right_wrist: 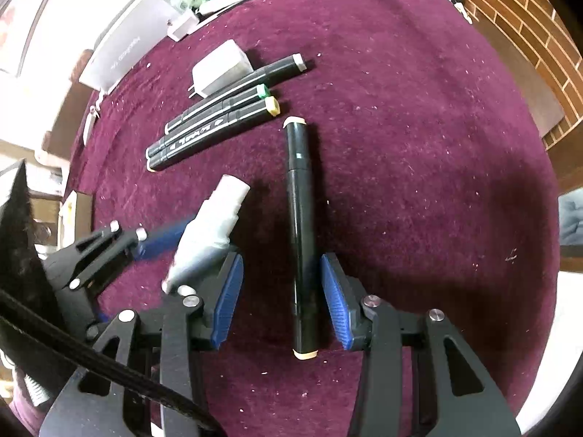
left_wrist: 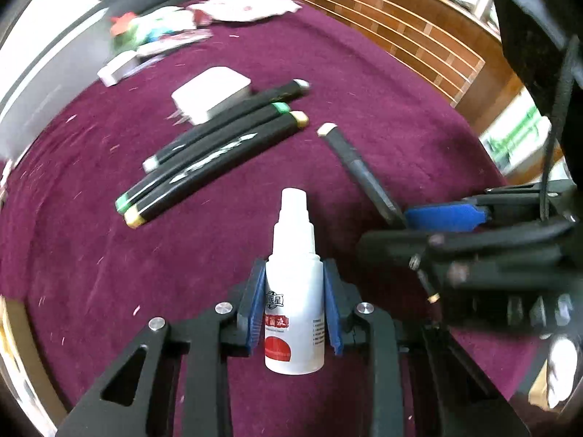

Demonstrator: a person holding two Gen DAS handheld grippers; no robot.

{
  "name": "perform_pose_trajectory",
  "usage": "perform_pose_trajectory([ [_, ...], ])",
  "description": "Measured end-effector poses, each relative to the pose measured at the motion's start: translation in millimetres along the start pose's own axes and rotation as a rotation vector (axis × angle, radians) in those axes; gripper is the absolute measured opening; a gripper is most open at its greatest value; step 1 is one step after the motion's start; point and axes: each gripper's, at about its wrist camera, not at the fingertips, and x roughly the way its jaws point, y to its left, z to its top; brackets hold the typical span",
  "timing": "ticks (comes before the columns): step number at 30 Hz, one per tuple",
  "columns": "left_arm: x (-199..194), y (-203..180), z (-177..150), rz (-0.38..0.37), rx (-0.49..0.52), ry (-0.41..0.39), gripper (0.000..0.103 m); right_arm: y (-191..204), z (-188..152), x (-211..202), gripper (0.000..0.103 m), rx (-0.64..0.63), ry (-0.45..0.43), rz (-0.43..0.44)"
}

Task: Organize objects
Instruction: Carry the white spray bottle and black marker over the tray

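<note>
Far clutter (left_wrist: 156, 32) motion-blurred, items unreadable. Lone marker (left_wrist: 359, 169) lower end hidden behind right gripper (left_wrist: 441, 218), itself blurred. Bottle (right_wrist: 207, 240) smeared, label unreadable. Laptop (right_wrist: 120, 54) cut by frame edge.

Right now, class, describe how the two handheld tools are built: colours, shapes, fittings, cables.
Both match. The left tool has black angular linkage arms with triangular cut-outs, silver round pivot pins and blue ribbed pads. The right tool has the same black frame and blue pads; a black cable runs by it.

A maroon cloth-covered table (right_wrist: 419, 145) carries four black markers (right_wrist: 215, 123), a white charger (right_wrist: 222, 67), and clutter.
</note>
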Motion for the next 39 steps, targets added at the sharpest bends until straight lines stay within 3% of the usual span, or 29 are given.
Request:
perform_pose_trajectory([
  [4, -20.8, 23.6, -27.2, 0.005, -0.095, 0.001, 0.024, 4.4, 2.8, 1.6, 0.043, -0.019, -0.01, -0.024],
  [8, -10.6, 29.5, -39.8, -0.01, -0.164, 0.034, 0.024, 16.5, 3.0, 5.5, 0.044, -0.072, -0.032, -0.093],
  [14, -7.9, 28.1, -43.3, 0.008, -0.2, -0.014, 0.024, 37.7, -4.6, 14.0, 0.05, -0.163, -0.067, -0.211],
  [15, -7.5, 26.5, -43.8, 0.016, -0.193, -0.019, 0.024, 39.0, -5.3, 14.5, 0.048, -0.167, -0.073, -0.227],
  [18, -8.2, 26.8, -44.9, 0.0, -0.189, -0.026, 0.024, 38.3, -6.7, 12.8, 0.027, -0.172, -0.082, -0.281],
  [19, -9.5, 28.5, -46.0, -0.017, -0.195, -0.026, 0.024, 35.4, -6.5, 10.9, 0.015, -0.165, -0.079, -0.275],
  [20, -10.6, 30.5, -47.0, -0.026, -0.196, -0.025, 0.024, 31.8, -6.4, 9.2, 0.013, -0.151, -0.072, -0.259],
  [29, -40.3, 45.3, -62.2, -0.029, -0.2, -0.049, 0.024, 16.7, -22.9, -1.6, 0.012, -0.004, -0.039, -0.114],
  [39, -89.2, 61.9, -89.6, 0.011, -0.179, -0.128, 0.025, 50.0, -43.9, -3.8, 0.012, 0.01, -0.022, -0.012],
])
